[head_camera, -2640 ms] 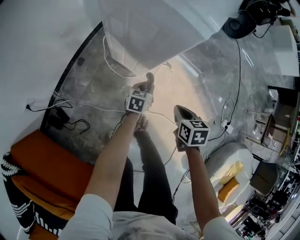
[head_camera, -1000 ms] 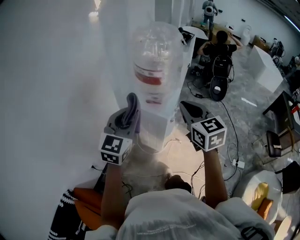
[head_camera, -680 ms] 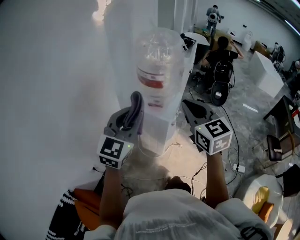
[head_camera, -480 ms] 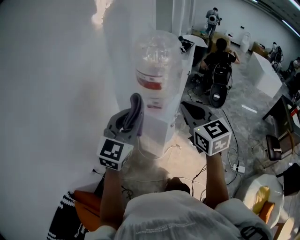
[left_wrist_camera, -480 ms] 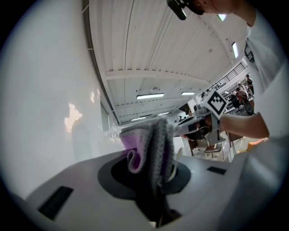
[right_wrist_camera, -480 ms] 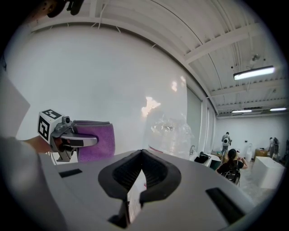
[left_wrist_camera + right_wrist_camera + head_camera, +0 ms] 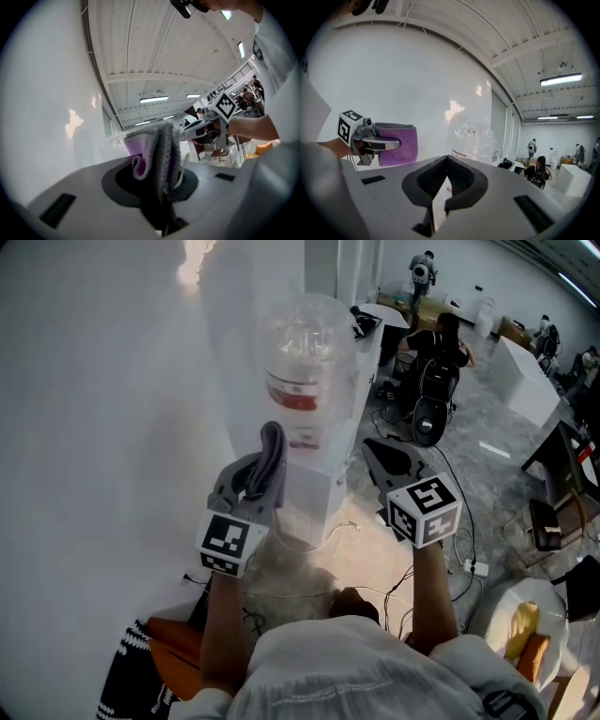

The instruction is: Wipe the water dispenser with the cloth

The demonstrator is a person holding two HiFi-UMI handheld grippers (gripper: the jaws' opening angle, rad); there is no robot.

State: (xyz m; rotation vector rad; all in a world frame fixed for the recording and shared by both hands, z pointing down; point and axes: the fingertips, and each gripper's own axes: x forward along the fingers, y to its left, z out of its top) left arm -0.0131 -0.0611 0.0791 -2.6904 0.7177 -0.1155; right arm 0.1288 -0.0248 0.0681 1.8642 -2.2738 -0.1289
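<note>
The water dispenser [image 7: 316,491] is a white cabinet with a clear upturned bottle [image 7: 305,343] that bears a red label. In the head view my left gripper [image 7: 265,461] is raised just left of the cabinet's top and is shut on a folded purple and grey cloth [image 7: 273,446]. The left gripper view shows that cloth [image 7: 158,150] standing up between the jaws. My right gripper [image 7: 382,452] hovers right of the dispenser, shut and holding nothing. The right gripper view shows the bottle [image 7: 473,138] ahead and the cloth [image 7: 397,144] at the left.
A white wall [image 7: 94,427] runs close along the left. Behind the dispenser a person [image 7: 441,338] sits at a desk, with white tables [image 7: 530,371] beyond. Cables [image 7: 459,563] lie on the marble floor at the right. An orange seat [image 7: 173,638] is at the lower left.
Earlier the head view looked down at the floor; it has since risen to the dispenser. Over the last second both grippers have held nearly still, the cloth still gripped.
</note>
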